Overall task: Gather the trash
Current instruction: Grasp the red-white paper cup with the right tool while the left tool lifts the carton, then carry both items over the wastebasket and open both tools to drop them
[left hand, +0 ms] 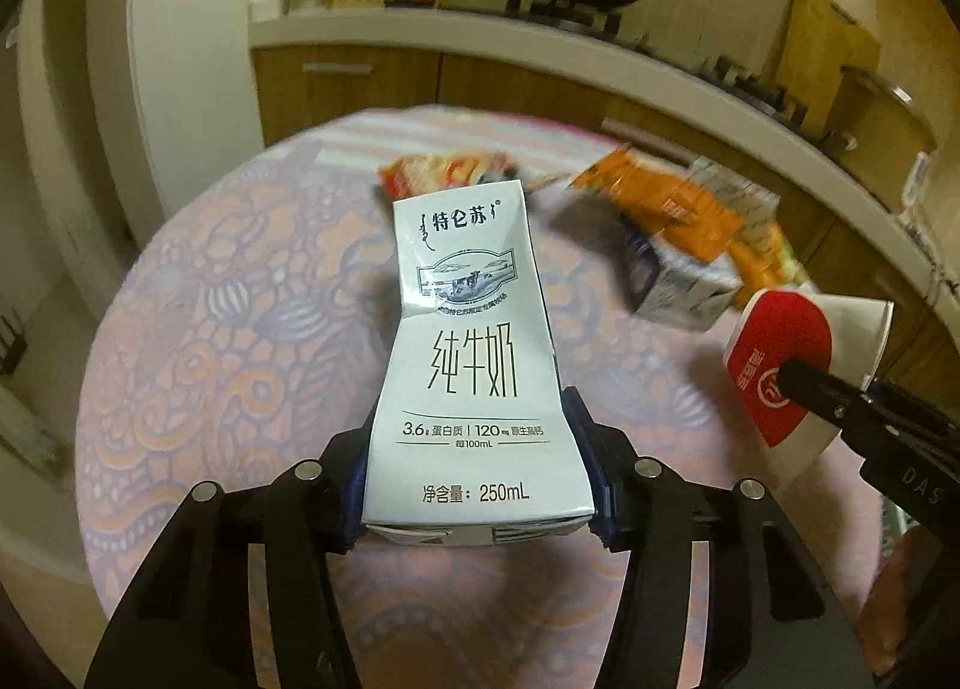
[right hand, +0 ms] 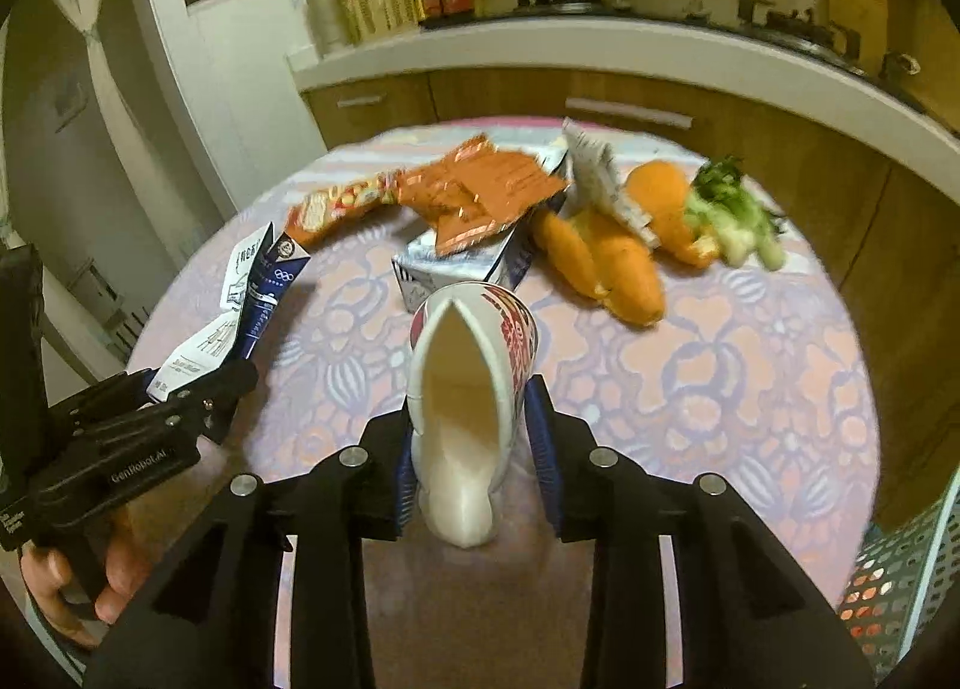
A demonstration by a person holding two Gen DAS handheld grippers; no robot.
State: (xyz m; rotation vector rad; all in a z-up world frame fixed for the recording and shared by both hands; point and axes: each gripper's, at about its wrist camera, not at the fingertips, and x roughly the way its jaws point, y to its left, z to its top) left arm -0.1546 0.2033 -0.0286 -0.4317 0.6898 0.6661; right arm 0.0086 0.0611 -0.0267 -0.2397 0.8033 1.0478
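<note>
A white, creased 250 mL milk carton (left hand: 468,329) stands up between the blue pads of my left gripper (left hand: 474,407), which is shut on its lower end above the table. The right wrist view shows that carton (right hand: 252,293) sticking out of the left gripper (right hand: 222,389) at the left. My right gripper (right hand: 471,407) is shut on a squashed red-and-white paper cup (right hand: 474,353). Its left pad lies flat on the cup and its right pad touches only near the tip. In the left wrist view the cup (left hand: 780,347) is off the table at the right, on the right gripper (left hand: 804,383).
On the round table with a patterned cloth (right hand: 750,377) lie orange snack wrappers (right hand: 480,191), another flattened carton (right hand: 456,263), carrots (right hand: 606,263) and a leafy green (right hand: 732,215). A kitchen counter (right hand: 600,53) runs behind. A mesh basket (right hand: 900,587) sits at the lower right.
</note>
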